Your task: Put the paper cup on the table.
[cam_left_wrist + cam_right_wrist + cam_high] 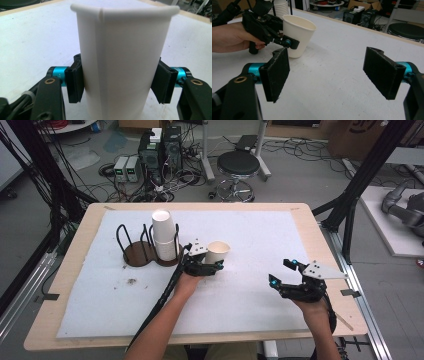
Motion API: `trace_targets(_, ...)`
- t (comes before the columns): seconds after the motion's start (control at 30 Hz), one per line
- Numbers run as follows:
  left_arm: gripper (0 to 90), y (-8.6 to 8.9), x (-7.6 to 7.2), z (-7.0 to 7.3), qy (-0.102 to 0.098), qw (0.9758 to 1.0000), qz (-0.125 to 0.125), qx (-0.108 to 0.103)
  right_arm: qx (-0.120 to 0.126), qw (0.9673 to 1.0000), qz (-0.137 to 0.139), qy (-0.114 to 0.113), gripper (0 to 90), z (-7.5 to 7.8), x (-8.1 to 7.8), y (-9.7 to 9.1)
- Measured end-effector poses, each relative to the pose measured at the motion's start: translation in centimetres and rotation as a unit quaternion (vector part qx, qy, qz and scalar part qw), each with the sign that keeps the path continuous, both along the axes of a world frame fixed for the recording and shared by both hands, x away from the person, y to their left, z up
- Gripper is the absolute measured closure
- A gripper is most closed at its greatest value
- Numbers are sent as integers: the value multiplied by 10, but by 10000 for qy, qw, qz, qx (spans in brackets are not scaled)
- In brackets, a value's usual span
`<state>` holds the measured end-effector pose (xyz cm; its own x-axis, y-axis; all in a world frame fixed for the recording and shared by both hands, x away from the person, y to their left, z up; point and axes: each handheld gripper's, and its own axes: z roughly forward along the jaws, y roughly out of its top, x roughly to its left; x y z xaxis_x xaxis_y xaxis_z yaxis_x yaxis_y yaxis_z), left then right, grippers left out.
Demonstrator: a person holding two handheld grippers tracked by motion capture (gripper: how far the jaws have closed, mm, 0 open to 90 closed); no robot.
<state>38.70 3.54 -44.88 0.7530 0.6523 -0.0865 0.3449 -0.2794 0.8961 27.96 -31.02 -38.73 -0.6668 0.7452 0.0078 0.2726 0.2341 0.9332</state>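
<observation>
The left gripper [216,265] is clamped on the paper cup [217,252], upright on the white mat [250,285] beside the cup rack [142,251]. Light, thin walls seem easily crushed; the mid-wall is best pinched gently. The right gripper [280,272] is spread, empty.

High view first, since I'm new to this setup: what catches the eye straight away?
The single paper cup near the middle of the white mat, clamped in the left gripper. Just left of it, a stack of cups stands in a dark wire rack. The right gripper hovers open and empty at the right.
</observation>
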Motion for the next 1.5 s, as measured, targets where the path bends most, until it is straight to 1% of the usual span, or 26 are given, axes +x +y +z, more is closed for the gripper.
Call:
trace_targets(0.03, 366, 2, -2, 0, 5, 10000, -10, 24, 1, 10000, 1, 18, 217, 0, -1, 0)
trace_targets(0.07, 365, 4, -4, -1, -13, 10000, -10, 14, -16, 10000, -5, -23, 217, 0, -1, 0)
trace_targets(0.1, 365, 5, -5, -2, -24, 10000, -20, 10, -11, 10000, -14, 8, 218, 0, -2, 0)
trace_targets(0.13, 365, 7, -6, -3, -28, 10000, -8, -29, -14, 10000, -21, 3, 218, 0, -2, 0)
trace_targets(0.17, 365, 8, -7, -3, -10, 10000, -16, -12, -12, 10000, -25, 3, 217, 0, -2, 0)
trace_targets(0.27, 363, 7, -8, -3, -85, 9999, -64, 64, -28, 10000, -28, 43, 218, -1, -2, -1)
trace_targets(0.37, 360, 9, -8, -3, -49, 9999, -92, 97, -42, 10000, -15, 22, 218, -1, -2, 0)
trace_targets(0.43, 353, 9, -9, -2, -51, 9997, -144, 190, -35, 10000, -9, 42, 217, -1, -2, 0)
trace_targets(0.47, 349, 10, -9, -2, -53, 9995, -157, 269, -27, 10000, -9, 23, 218, -1, -1, 0)
trace_targets(0.53, 347, 11, -10, -2, -59, 9991, -213, 348, 29, 10000, 7, 55, 217, -1, -1, 0)
trace_targets(0.67, 335, 11, -10, -2, -73, 9992, -203, 336, 41, 10000, 13, 37, 218, -2, 1, 1)
trace_targets(0.73, 311, 11, -11, -3, -70, 9994, -167, 306, 44, 10000, 26, 56, 217, -1, 0, 1)
trace_targets(0.8, 272, 12, -12, -3, -142, 9996, -127, 218, 33, 10000, 30, 54, 218, -2, 1, 2)
trace_targets(0.9, 192, 18, -14, -2, -67, 9999, -88, 10, 13, 9999, 39, 107, 217, -4, 2, 2)
trace_targets(1.0, 182, 26, -18, 0, -107, 9996, -169, -183, -22, 9998, 75, 168, 217, -6, 3, 4)
trace_targets(1.03, 182, 29, -20, 0, -138, 9993, -234, -260, -27, 9998, 74, 164, 217, -6, 3, 4)
trace_targets(1.07, 182, 33, -23, 1, -173, 9987, -302, -378, -43, 9998, 76, 187, 217, -6, 3, 5)
trace_targets(1.13, 182, 41, -28, 2, -207, 9978, -349, -520, -45, 9998, 81, 167, 217, -7, 3, 5)
trace_targets(1.23, 173, 52, -34, 7, -282, 9963, -384, -717, -84, 9997, 57, 237, 217, -9, 4, 7)
trace_targets(1.33, 172, 64, -43, 12, -390, 9946, -425, -859, -159, 9995, 70, 255, 217, -10, 5, 9)
trace_targets(1.5, 172, 82, -56, 23, -583, 9914, -495, -1067, -165, 9995, 23, 271, 217, -11, 6, 8)
